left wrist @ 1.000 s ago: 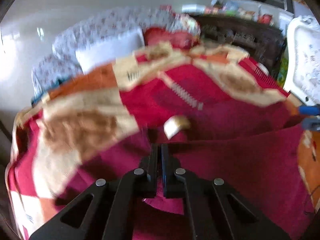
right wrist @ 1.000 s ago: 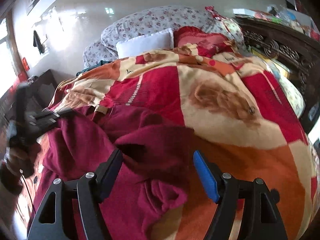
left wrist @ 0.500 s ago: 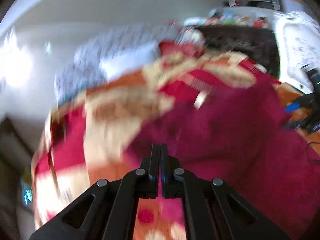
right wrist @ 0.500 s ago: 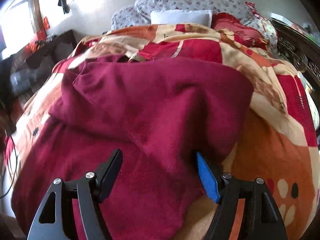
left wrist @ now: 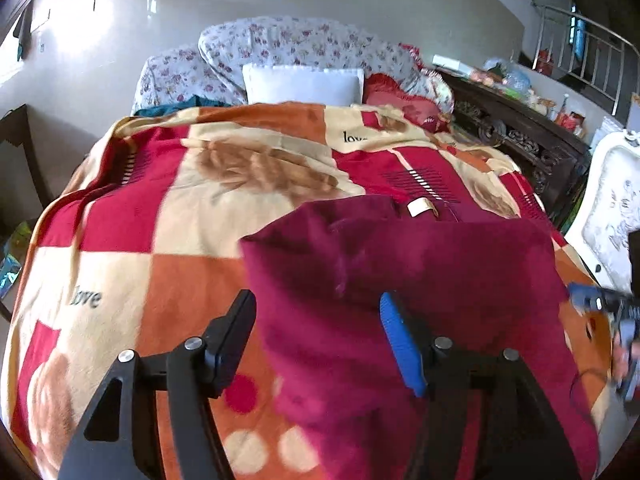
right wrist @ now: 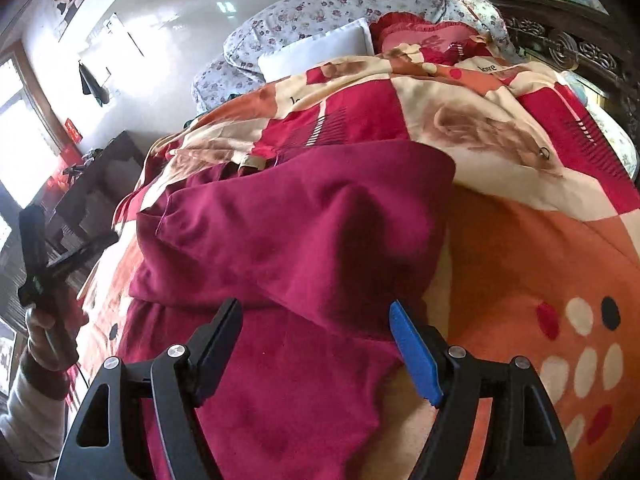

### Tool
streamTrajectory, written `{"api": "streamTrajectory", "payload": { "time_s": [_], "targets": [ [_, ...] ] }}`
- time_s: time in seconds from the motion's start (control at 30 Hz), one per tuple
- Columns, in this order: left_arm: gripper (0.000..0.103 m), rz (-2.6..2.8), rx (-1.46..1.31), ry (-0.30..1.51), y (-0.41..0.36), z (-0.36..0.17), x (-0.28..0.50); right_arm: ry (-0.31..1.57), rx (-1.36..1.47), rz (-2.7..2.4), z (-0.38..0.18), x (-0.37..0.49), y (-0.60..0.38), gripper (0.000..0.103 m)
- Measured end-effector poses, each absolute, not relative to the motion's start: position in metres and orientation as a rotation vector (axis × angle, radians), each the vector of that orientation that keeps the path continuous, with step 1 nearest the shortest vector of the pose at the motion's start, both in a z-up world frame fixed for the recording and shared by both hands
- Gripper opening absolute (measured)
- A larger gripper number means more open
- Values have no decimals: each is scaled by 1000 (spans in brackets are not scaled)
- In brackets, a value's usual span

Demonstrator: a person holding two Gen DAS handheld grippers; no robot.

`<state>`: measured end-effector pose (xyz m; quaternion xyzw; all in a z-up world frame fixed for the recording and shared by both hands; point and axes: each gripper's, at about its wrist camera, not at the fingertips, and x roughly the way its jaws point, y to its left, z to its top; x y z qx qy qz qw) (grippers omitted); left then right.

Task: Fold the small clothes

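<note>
A maroon garment lies folded over on the checked red, orange and cream blanket, its beige label at the far edge. My left gripper hovers over the garment's left edge with its jaws opening; cloth lies below the gap, and the pads do not press on it. My right gripper stands open above the near fold of the garment, holding nothing. The label shows at the far left. Each gripper appears at the edge of the other's view: the right gripper and the left gripper, held by a hand.
Floral pillows and a white pillow lie at the head of the bed. A dark carved wooden cabinet with clutter runs along the right side, and a white chair stands nearer. Dark furniture stands left of the bed.
My left gripper was shut on the maroon cloth and carried it sideways; now it is open and the cloth lies folded on the blanket. The right gripper stayed open and came lower over the garment.
</note>
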<state>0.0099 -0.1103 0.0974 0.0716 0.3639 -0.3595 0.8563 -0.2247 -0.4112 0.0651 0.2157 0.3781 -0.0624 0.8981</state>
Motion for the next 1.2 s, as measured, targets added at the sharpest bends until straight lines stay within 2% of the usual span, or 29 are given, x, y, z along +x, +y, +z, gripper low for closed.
{"api": "streamTrajectory", "payload": {
  "time_s": [0.2,0.27,0.37,0.4,0.47,0.7,0.77,0.9,0.97,1.1,1.2],
  "targets": [
    [63,-669,244,854,-174,75,26,747,489,-95,69,-229,-413,81],
    [59,-616,259,894,-187,62,33,745,491,-94,69,-231,-414,81],
    [37,-597,261,928,-195,50,36,743,494,-95,67,-234,-416,81],
    [20,-600,257,926,-196,50,35,740,498,-98,66,-235,-418,81],
    [13,-588,264,900,-197,56,29,733,508,-110,66,-237,-422,81],
    [12,-693,158,749,-147,129,-8,656,485,-220,89,-228,-439,81],
    [12,-680,135,756,-128,134,-9,666,459,-265,92,-217,-443,77],
    [12,-638,105,835,-99,109,0,721,449,-306,81,-182,-455,70],
    [11,-610,108,891,-97,85,9,777,434,-333,68,-158,-460,62],
    [12,-572,132,930,-105,55,17,806,495,-343,47,-139,-477,62],
    [12,-576,113,934,-101,52,16,785,488,-339,62,-157,-471,62]
  ]
}}
